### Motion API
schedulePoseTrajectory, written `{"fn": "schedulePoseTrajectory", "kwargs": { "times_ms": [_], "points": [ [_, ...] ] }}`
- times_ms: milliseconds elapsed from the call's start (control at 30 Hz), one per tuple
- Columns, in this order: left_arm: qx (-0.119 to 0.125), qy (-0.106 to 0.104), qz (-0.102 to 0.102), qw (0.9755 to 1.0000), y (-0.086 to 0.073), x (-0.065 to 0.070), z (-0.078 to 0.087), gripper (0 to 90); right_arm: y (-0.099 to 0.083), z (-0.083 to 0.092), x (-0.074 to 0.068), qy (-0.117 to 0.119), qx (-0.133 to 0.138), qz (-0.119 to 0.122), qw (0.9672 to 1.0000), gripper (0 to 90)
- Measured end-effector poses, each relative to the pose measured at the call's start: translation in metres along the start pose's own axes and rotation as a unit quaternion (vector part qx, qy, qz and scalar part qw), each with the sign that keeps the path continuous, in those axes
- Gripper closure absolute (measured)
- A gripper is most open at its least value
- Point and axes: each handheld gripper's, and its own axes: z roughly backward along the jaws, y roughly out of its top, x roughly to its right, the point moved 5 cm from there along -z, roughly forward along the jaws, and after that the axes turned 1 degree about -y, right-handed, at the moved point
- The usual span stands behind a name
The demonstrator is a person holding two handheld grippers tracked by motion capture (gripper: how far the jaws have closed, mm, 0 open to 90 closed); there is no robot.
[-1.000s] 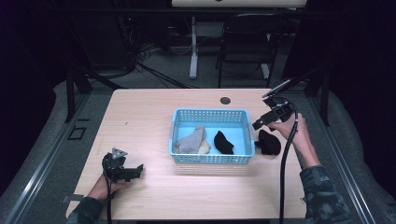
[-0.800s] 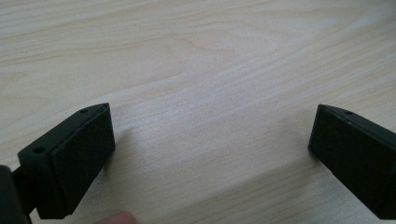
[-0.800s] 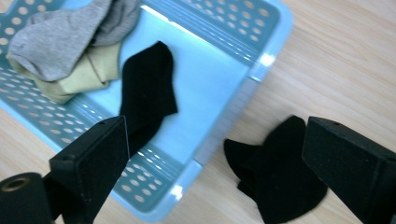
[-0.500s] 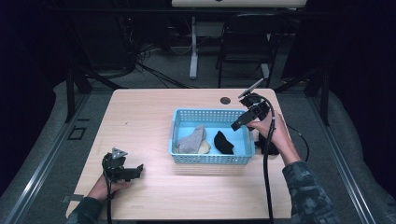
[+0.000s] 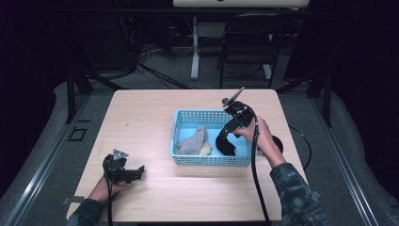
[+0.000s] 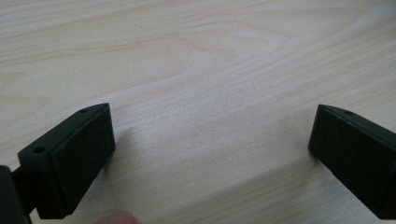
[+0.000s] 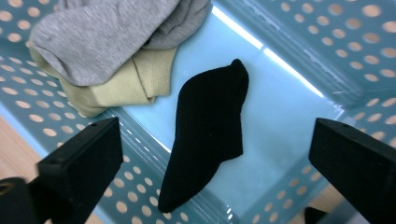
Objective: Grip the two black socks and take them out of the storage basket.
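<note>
A light blue perforated basket (image 5: pixel 188 160) sits mid-table and holds a grey sock (image 5: pixel 193 140), a pale yellow sock (image 5: pixel 205 149) and a black sock (image 5: pixel 225 145). My right gripper (image 5: pixel 229 128) hangs over the basket's right half, pointing down at the black sock (image 7: pixel 210 126). Its jaws have just been closing a little but stand wide apart, the sock below the gap and untouched. The grey sock (image 7: pixel 107 32) overlaps the yellow one (image 7: pixel 126 86). My left gripper (image 5: pixel 134 172) rests open over bare wood at the front left, with nothing between its jaws (image 6: pixel 210 149).
Another black sock (image 5: pixel 278 141) lies on the table right of the basket, partly behind the right hand. The wooden table (image 5: pixel 141 117) has free room to the left and in front of the basket. A chair and stands are beyond the far edge.
The right gripper has moved left from beside the basket's right edge to over its inside, and lower toward the black sock. The left gripper has stayed put.
</note>
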Motion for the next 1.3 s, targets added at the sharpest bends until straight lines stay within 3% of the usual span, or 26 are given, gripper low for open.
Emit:
{"fn": "schedulePoseTrajectory", "kwargs": {
  "times_ms": [133, 367, 433, 467, 500, 533, 633, 667, 700, 800, 867, 900, 933, 1067, 1167, 1300],
  "points": [
    [0.000, 0.000, 0.000, 1.0000, 0.000, 0.000, 0.000, 0.4, 0.002, -0.019, -0.006, -0.002, -0.023, 0.011, 0.9997, 15.7],
    [0.001, 0.000, 0.000, 1.0000, 0.000, 0.000, 0.000, 0.4, -0.002, -0.041, -0.010, -0.006, -0.047, 0.001, 0.9989, 27.4],
    [0.000, 0.000, 0.000, 1.0000, 0.000, 0.000, 0.000, 0.4, -0.004, -0.048, -0.010, -0.012, -0.070, 0.009, 0.9974, 33.9],
    [0.000, 0.000, 0.000, 1.0000, 0.000, 0.000, 0.000, 0.4, -0.005, -0.053, -0.012, -0.006, -0.060, -0.002, 0.9982, 37.8],
    [0.001, 0.000, -0.001, 1.0000, 0.000, 0.000, 0.000, 0.4, -0.006, -0.053, -0.010, -0.009, -0.077, 0.010, 0.9970, 38.7],
    [0.000, 0.000, 0.000, 1.0000, 0.000, 0.000, 0.000, 0.4, -0.006, -0.057, -0.011, -0.012, -0.070, 0.004, 0.9975, 40.3],
    [0.000, 0.000, -0.001, 1.0000, 0.000, 0.000, 0.000, 0.4, -0.008, -0.060, -0.011, -0.014, -0.086, 0.009, 0.9961, 46.0],
    [0.001, 0.000, -0.001, 1.0000, 0.000, 0.000, 0.000, 0.4, -0.009, -0.064, -0.013, -0.011, -0.072, -0.008, 0.9973, 50.0],
    [0.000, 0.000, -0.001, 1.0000, 0.000, 0.000, 0.000, 0.4, -0.009, -0.061, -0.011, -0.015, -0.089, 0.006, 0.9959, 54.9],
    [0.000, 0.000, -0.001, 1.0000, 0.000, 0.000, 0.000, 0.4, -0.009, -0.061, -0.011, -0.016, -0.100, 0.004, 0.9949, 63.8],
    [0.000, 0.000, -0.001, 1.0000, 0.000, 0.000, 0.000, 0.4, -0.009, -0.063, -0.012, -0.016, -0.097, 0.006, 0.9951, 65.9],
    [0.001, 0.000, 0.000, 1.0000, 0.000, 0.000, 0.000, 0.4, -0.009, -0.065, -0.013, -0.015, -0.088, -0.002, 0.9960, 70.1],
    [0.000, 0.000, -0.001, 1.0000, 0.000, 0.000, 0.000, 0.4, -0.010, -0.064, -0.013, -0.013, -0.097, 0.003, 0.9951, 75.6],
    [0.001, 0.000, -0.001, 1.0000, 0.000, 0.000, 0.000, 0.4, -0.010, -0.064, -0.013, -0.014, -0.089, -0.002, 0.9959, 78.4],
    [0.001, 0.000, -0.001, 1.0000, 0.000, 0.000, 0.000, 0.4, -0.010, -0.052, -0.013, -0.009, -0.092, 0.005, 0.9957, 79.0],
    [0.000, 0.000, 0.000, 1.0000, 0.000, 0.000, 0.000, 0.4, -0.008, -0.040, -0.013, -0.005, -0.073, -0.002, 0.9973, 79.0]
  ]
}}
